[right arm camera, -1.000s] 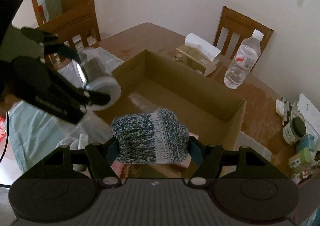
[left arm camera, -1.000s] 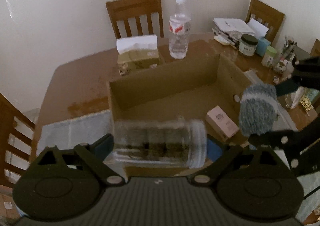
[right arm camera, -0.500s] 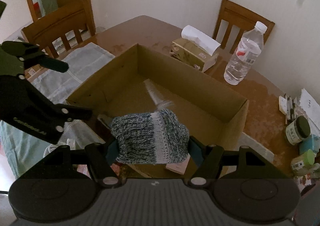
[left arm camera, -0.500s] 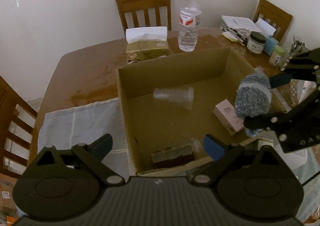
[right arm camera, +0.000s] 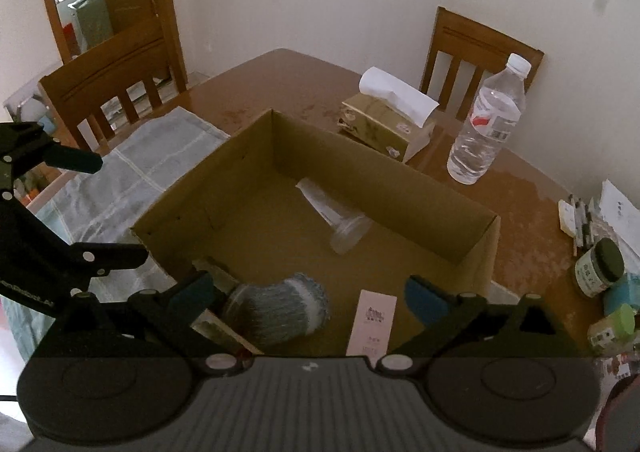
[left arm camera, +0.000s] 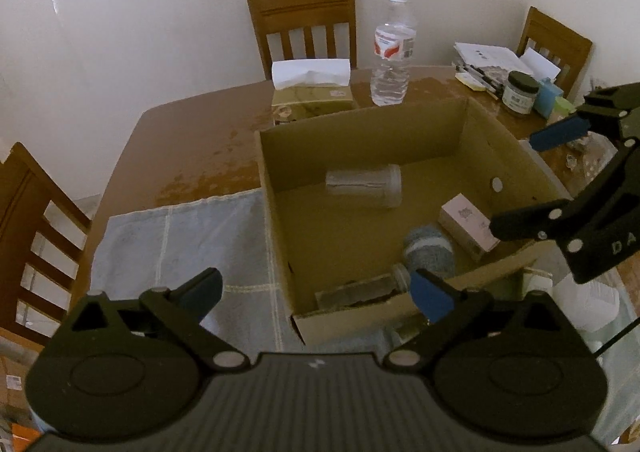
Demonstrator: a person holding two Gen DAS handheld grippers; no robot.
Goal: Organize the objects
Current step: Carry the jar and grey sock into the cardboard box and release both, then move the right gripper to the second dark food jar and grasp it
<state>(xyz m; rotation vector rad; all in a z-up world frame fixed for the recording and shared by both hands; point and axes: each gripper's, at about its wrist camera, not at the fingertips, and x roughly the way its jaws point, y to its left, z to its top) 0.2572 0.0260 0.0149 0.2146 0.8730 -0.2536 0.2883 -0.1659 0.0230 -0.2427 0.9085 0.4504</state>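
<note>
An open cardboard box [left arm camera: 360, 124] [right arm camera: 400, 196] sits on the wooden table. Inside it lie a clear plastic cup [left arm camera: 364, 185] [right arm camera: 336, 218], a small pink carton [left arm camera: 468, 226] [right arm camera: 374, 322], a blue-grey knitted roll [left arm camera: 429, 254] [right arm camera: 276, 308] and a clear jar [left arm camera: 360, 290] against the near wall. My left gripper [left arm camera: 316, 294] is open and empty above the box's near-left corner. My right gripper [right arm camera: 306, 298] is open and empty above the knitted roll; it also shows in the left wrist view [left arm camera: 532, 182].
A tissue box [left arm camera: 310, 92] [right arm camera: 386, 124] and a water bottle [left arm camera: 392, 52] [right arm camera: 486, 124] stand behind the box. A pale cloth [left arm camera: 180, 252] covers the table on the left. Jars and papers [left arm camera: 516, 86] crowd the right. Chairs [left arm camera: 304, 24] ring the table.
My left gripper opened and dropped the jar into the box. My right gripper then opened and dropped the knitted roll beside it. Both grippers have risen back.
</note>
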